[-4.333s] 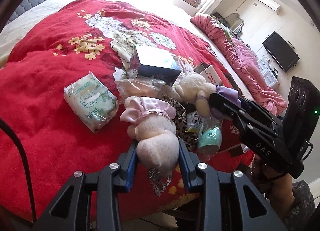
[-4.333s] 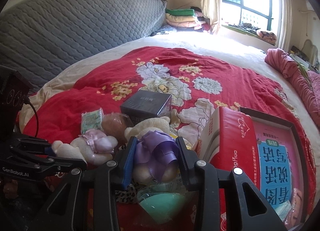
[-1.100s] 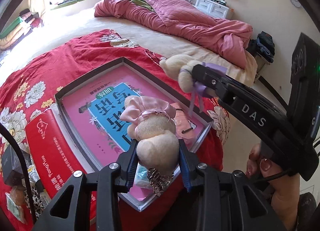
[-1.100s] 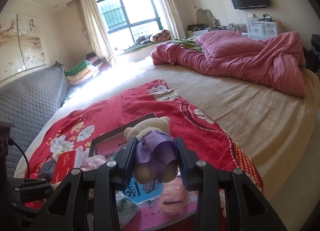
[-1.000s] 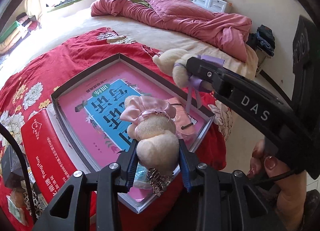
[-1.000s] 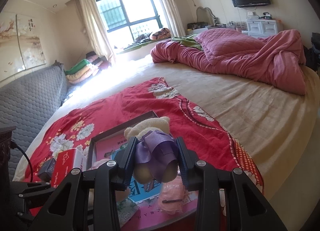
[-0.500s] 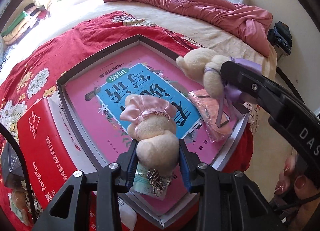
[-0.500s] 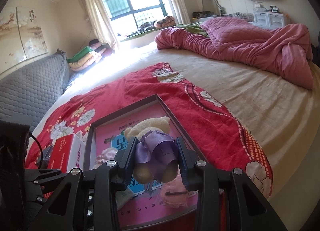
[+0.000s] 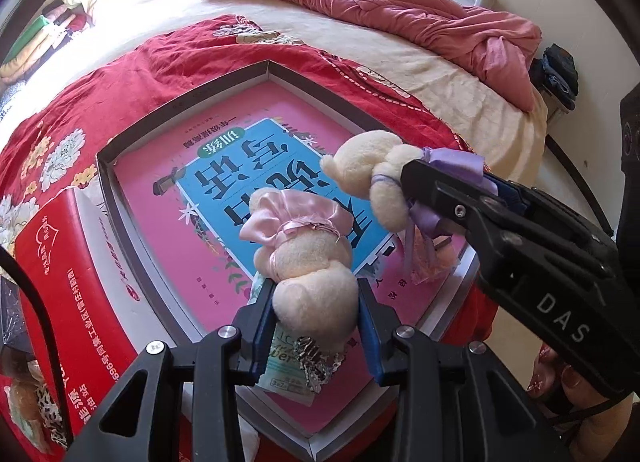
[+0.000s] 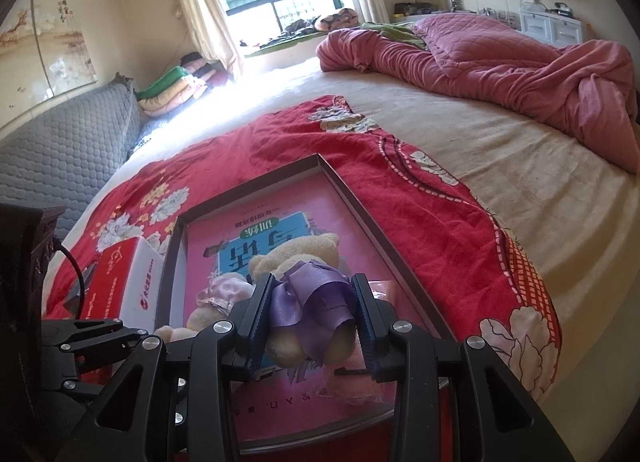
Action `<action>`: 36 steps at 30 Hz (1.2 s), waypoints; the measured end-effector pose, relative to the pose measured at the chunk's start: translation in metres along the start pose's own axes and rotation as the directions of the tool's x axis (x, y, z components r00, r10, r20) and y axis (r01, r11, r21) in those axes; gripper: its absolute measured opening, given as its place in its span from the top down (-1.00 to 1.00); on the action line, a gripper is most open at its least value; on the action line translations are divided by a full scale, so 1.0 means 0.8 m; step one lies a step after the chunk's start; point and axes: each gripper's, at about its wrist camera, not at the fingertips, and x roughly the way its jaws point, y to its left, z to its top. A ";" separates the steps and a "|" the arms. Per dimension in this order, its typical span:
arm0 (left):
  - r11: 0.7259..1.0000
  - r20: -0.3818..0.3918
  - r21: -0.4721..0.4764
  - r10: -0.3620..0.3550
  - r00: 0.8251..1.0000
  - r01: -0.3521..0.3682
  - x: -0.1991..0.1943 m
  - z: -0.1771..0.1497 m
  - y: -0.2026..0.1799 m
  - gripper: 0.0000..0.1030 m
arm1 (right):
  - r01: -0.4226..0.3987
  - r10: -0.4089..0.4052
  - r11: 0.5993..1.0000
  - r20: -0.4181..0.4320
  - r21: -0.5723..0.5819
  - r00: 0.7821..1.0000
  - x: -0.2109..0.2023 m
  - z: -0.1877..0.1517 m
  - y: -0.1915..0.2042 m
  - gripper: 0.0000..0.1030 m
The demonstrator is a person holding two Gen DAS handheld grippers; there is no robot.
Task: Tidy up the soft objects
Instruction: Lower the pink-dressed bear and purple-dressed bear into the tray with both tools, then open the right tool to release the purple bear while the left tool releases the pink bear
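Bed (image 10: 520,166) first: we see it spread with a red floral blanket (image 9: 132,74), a shallow grey-rimmed tray (image 9: 132,142) lying on top with a pink book filling its floor. A second ago both toys hung higher, over the tray's near edge; we have since brought them down and inward, so they now hover just above the book. Our left claw (image 9: 316,312) is clamped on the bear in the pink dress (image 9: 304,254), our right claw (image 10: 310,314) on the bear with the purple ribbon (image 10: 304,294). We judge both are ready to be set down inside the tray, beside the small packets already there.
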 end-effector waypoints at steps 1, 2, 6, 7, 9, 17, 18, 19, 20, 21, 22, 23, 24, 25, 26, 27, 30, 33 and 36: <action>1.000 0.000 0.002 -0.003 1.000 0.003 0.000 0.000 0.000 0.26 | 0.000 0.000 1.000 -0.005 0.003 1.000 0.001 -0.001 -0.001 0.23; 1.000 -0.002 0.004 -0.006 1.000 0.006 0.000 0.000 -0.001 0.26 | 0.002 -0.002 1.000 -0.009 0.005 1.000 0.002 -0.002 -0.002 0.23; 1.000 -0.004 0.001 -0.013 1.000 0.013 0.001 -0.001 -0.002 0.26 | 0.008 -0.007 1.000 -0.020 0.007 1.000 0.006 -0.004 -0.004 0.23; 1.000 -0.003 0.000 -0.015 1.000 0.015 0.001 -0.001 -0.003 0.26 | 0.008 -0.008 1.000 -0.025 0.004 1.000 0.008 -0.005 -0.004 0.23; 1.000 -0.005 0.000 -0.017 1.000 0.017 0.002 -0.001 -0.004 0.26 | 0.013 -0.013 1.000 -0.041 -0.004 0.999 0.013 -0.007 -0.003 0.22; 1.000 -0.020 0.016 -0.022 1.000 0.022 0.004 -0.001 -0.009 0.25 | 0.016 -0.014 1.000 -0.080 0.018 0.997 0.023 -0.012 -0.008 0.14; 1.000 -0.020 0.016 -0.022 1.000 0.022 0.004 -0.001 -0.009 0.25 | 0.013 -0.011 1.000 -0.083 0.024 0.996 0.024 -0.012 -0.009 0.13; 1.000 -0.023 0.015 -0.024 0.999 0.024 0.004 -0.001 -0.009 0.25 | 0.012 -0.009 0.999 -0.083 0.030 0.997 0.024 -0.011 -0.010 0.13; 1.000 -0.023 0.015 -0.023 0.999 0.024 0.004 -0.001 -0.009 0.25 | 0.007 -0.004 0.999 -0.084 0.033 0.996 0.024 -0.011 -0.010 0.13; 1.000 -0.022 0.015 -0.023 1.000 0.023 0.004 -0.001 -0.008 0.25 | 0.004 -0.001 0.999 -0.085 0.035 0.996 0.024 -0.011 -0.010 0.12; 1.000 -0.024 0.014 -0.024 0.999 0.025 0.004 0.000 -0.008 0.25 | 0.006 -0.003 0.999 -0.082 0.037 0.997 0.024 -0.011 -0.010 0.12; 1.000 -0.023 0.015 -0.024 0.999 0.024 0.005 0.000 -0.009 0.24 | 0.005 -0.003 0.999 -0.077 0.037 0.997 0.023 -0.010 -0.010 0.12; 1.000 -0.024 0.018 -0.021 0.999 0.022 0.005 0.000 -0.009 0.24 | 0.006 -0.004 0.999 -0.071 0.036 0.997 0.022 -0.009 -0.009 0.12; 1.000 -0.025 0.019 -0.021 0.999 0.021 0.005 0.000 -0.010 0.24 | 0.008 -0.006 0.999 -0.064 0.037 0.998 0.020 -0.009 -0.009 0.09; 1.000 -0.023 0.020 -0.022 0.999 0.022 0.005 0.000 -0.010 0.23 | 0.006 -0.004 0.999 -0.056 0.039 0.998 0.018 -0.008 -0.009 0.07; 0.999 -0.023 0.021 -0.025 0.999 0.025 0.005 0.000 -0.011 0.23 | 0.001 0.001 0.999 -0.049 0.042 0.999 0.016 -0.007 -0.009 0.06; 0.999 -0.023 0.022 -0.025 0.999 0.026 0.006 0.000 -0.013 0.23 | 0.016 -0.014 0.999 -0.038 0.037 0.999 0.013 -0.006 -0.009 0.00; 0.999 -0.024 0.022 -0.024 0.999 0.025 0.007 0.000 -0.015 0.23 | 0.028 -0.027 0.999 -0.031 0.033 0.999 0.012 -0.005 -0.009 -0.05; 0.999 -0.025 0.022 -0.023 0.999 0.024 0.007 0.002 -0.015 0.23 | 0.032 -0.031 0.999 -0.022 0.043 0.999 0.010 -0.004 -0.011 -0.10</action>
